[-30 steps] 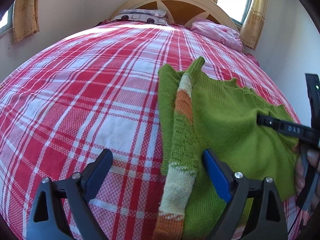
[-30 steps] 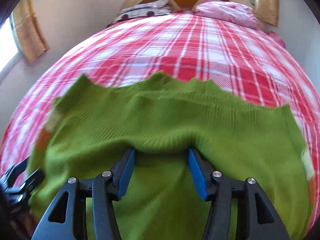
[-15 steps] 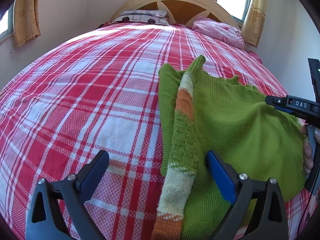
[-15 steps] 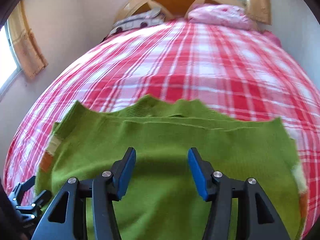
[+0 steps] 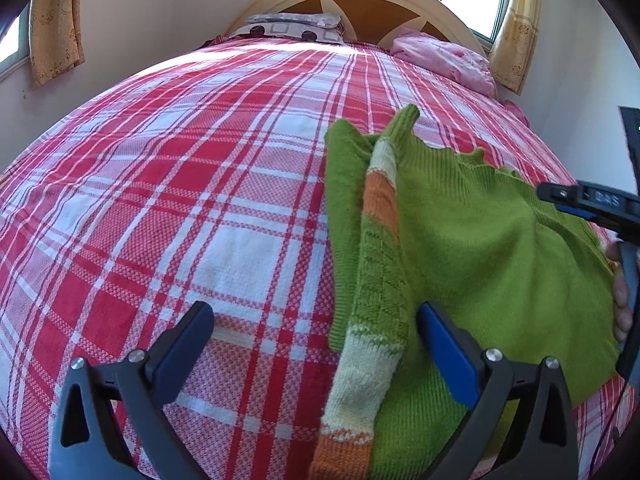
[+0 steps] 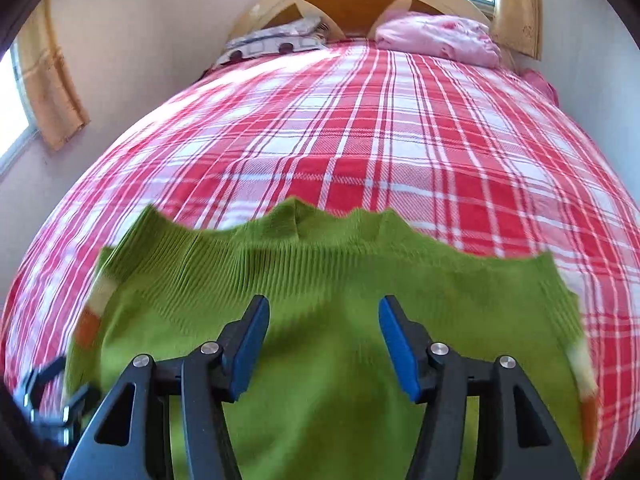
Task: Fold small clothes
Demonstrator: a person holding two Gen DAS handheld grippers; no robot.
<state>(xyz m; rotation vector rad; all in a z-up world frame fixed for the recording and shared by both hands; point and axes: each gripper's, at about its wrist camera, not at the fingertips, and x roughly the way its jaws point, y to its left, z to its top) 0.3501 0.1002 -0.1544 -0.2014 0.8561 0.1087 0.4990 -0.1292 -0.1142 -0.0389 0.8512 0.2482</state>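
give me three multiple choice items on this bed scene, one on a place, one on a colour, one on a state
1. Where does the green sweater lie?
A. on the plaid bedspread
B. on the pink pillow
C. on the floor

2. Which colours band the folded-in sleeve?
A. blue and grey
B. orange and cream
C. black and red

3. How is the left claw?
A. shut on the sleeve
B. shut and empty
C. open

Answers:
1 A, the sweater rests flat on the red and white plaid bedspread.
2 B, orange and cream bands cross the sleeve.
3 C, its blue pads stand wide apart with the sleeve lying loose between them.
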